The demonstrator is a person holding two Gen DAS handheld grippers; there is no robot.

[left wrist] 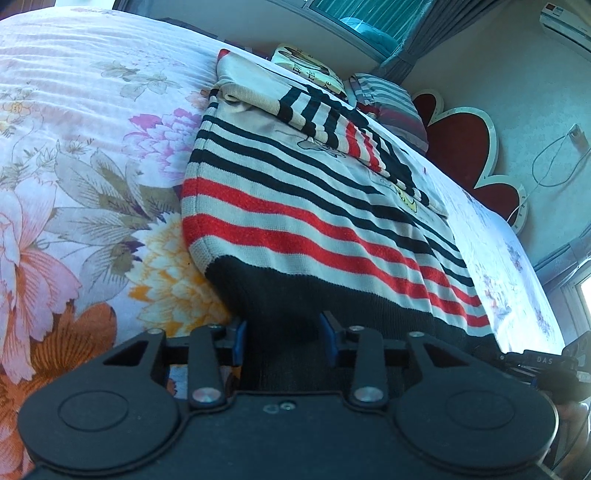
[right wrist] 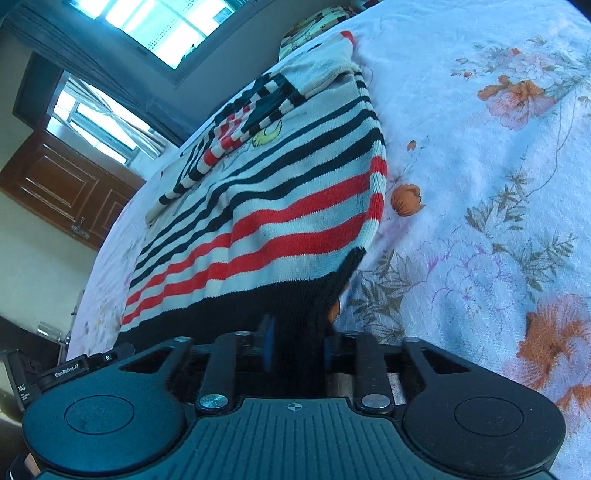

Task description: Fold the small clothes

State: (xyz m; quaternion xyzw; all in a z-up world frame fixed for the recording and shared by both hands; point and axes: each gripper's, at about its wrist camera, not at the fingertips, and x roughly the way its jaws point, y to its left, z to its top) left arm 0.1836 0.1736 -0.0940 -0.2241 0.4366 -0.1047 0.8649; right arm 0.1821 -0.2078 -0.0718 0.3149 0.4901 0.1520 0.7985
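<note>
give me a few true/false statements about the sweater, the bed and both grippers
1. The striped sweater lies on a floral bedsheet. True.
2. The sweater's sleeves are spread out flat to the sides. False: they are folded across its front.
3. The left gripper has the sweater's black hem between its fingers. True.
4. The right gripper hangs clear of the sweater. False: it is closed on the black hem.
5. The stripes are green and yellow. False: black, red and cream.

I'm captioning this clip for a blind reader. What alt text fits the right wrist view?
The right gripper pinches the black hem of a striped sweater between its fingers, near the garment's right corner. The sweater lies on a floral bedsheet, sleeves folded across its chest, with windows behind.
</note>
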